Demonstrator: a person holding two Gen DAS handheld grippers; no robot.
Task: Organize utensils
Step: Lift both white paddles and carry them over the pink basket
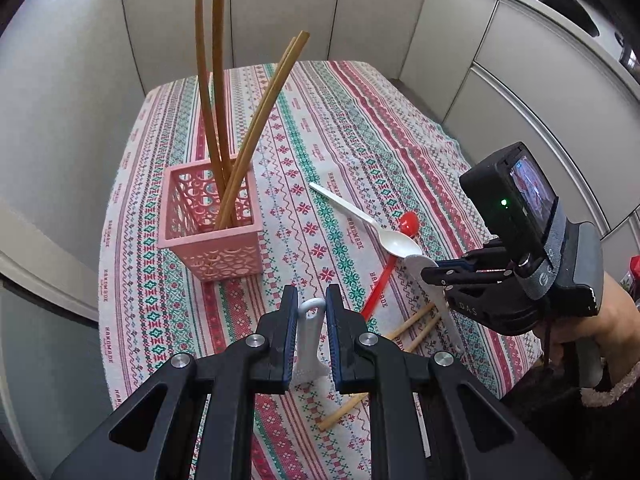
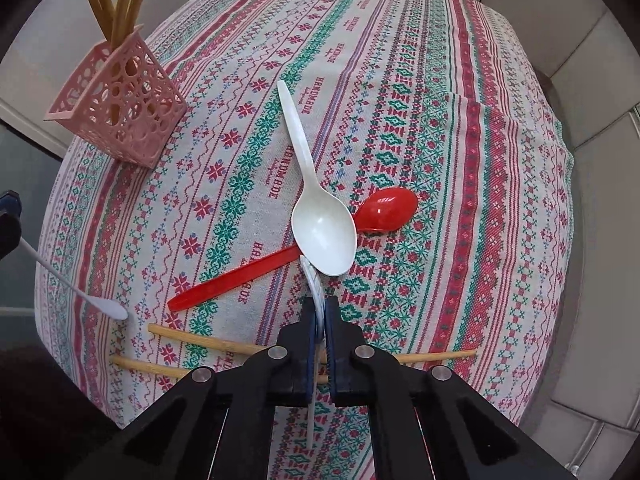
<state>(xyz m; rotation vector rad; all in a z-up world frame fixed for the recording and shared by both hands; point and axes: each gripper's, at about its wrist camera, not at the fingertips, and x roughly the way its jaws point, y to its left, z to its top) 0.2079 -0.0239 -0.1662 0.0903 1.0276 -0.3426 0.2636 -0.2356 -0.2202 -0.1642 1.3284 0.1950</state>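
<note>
White fork [image 2: 314,280] pinched thin-edge in the right tongs [image 2: 319,320], its tines touching the white spoon [image 2: 324,232], which lies across the red spoon [image 2: 280,264] on the worktop [image 2: 440,120]. Left tongs [image 1: 312,320] pinch a white plastic utensil handle [image 1: 311,332]. Pink basket [image 1: 208,220] stands beyond, holding four chopsticks [image 1: 218,92]. Loose chopsticks [image 2: 192,340] lie near the front edge.

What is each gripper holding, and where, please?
Left gripper: looped white utensil, below its loop. Right gripper: thin white utensil, near its far end.
</note>
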